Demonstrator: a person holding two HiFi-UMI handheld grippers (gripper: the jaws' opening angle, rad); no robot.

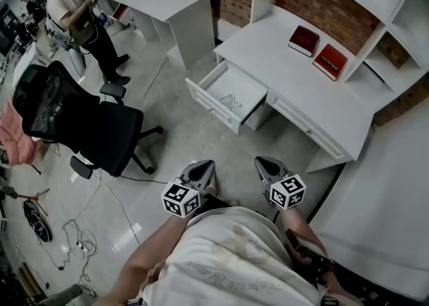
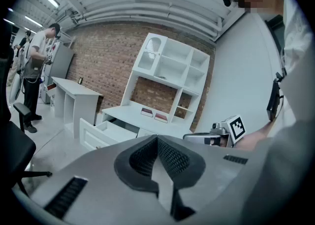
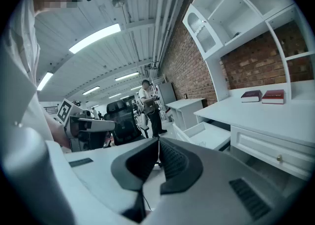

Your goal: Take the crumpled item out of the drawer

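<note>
The white desk (image 1: pixel 295 90) has its left drawer (image 1: pixel 216 99) pulled open. A small pale crumpled item (image 1: pixel 230 102) lies on the drawer's bottom. Both grippers are held close to my body, well short of the drawer. My left gripper (image 1: pixel 204 168) and my right gripper (image 1: pixel 263 163) point toward the desk, side by side. In the left gripper view the left gripper (image 2: pixel 157 140) has its pads together with nothing between them. In the right gripper view the right gripper (image 3: pixel 158 141) is likewise shut and empty. The open drawer (image 3: pixel 209 133) lies ahead of it.
Two red books (image 1: pixel 316 50) lie on the desktop under white shelves (image 1: pixel 375 3). A black office chair (image 1: pixel 80 124) stands on the floor to the left. A second white table (image 1: pixel 174 3) and a standing person (image 1: pixel 80 20) are farther back. Cables (image 1: pixel 74 238) trail at lower left.
</note>
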